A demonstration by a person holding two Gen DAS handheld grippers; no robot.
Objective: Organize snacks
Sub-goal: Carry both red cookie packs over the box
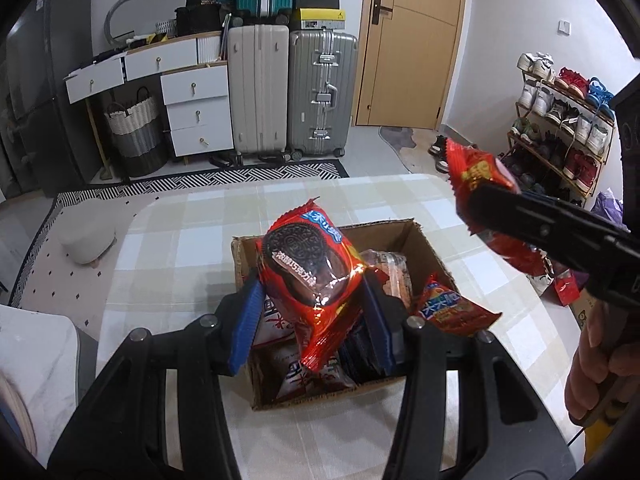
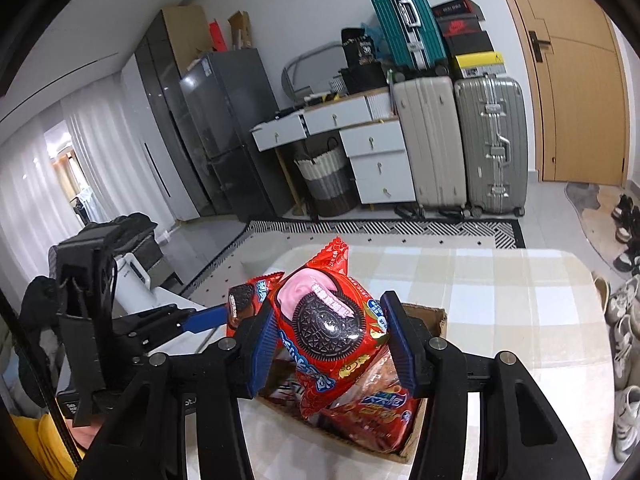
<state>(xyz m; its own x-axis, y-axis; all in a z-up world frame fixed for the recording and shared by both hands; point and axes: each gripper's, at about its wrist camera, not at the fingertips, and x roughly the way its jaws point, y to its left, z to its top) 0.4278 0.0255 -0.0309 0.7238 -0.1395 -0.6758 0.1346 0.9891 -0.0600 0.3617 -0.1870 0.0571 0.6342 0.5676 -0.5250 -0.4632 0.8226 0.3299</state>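
Cardboard box [image 1: 424,240] already holds several snack packets. Left gripper [image 1: 312,316] pinches a chocolate cookie packet [image 1: 308,268] above the box; right gripper [image 2: 332,344] pinches a strawberry cookie packet [image 2: 324,320] — both unplaced.

Left gripper [image 1: 310,316]: my black linkage arms, silver pivot screws, ribbed blue pads.
Right gripper [image 2: 332,344]: same black frame, blue pads.
Clothing: yellow, at five o'clock.

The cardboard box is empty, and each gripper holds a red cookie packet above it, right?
Not empty: the left wrist view shows the cardboard box already holding snack packs. The left gripper and right gripper do each hold a red cookie packet above it.
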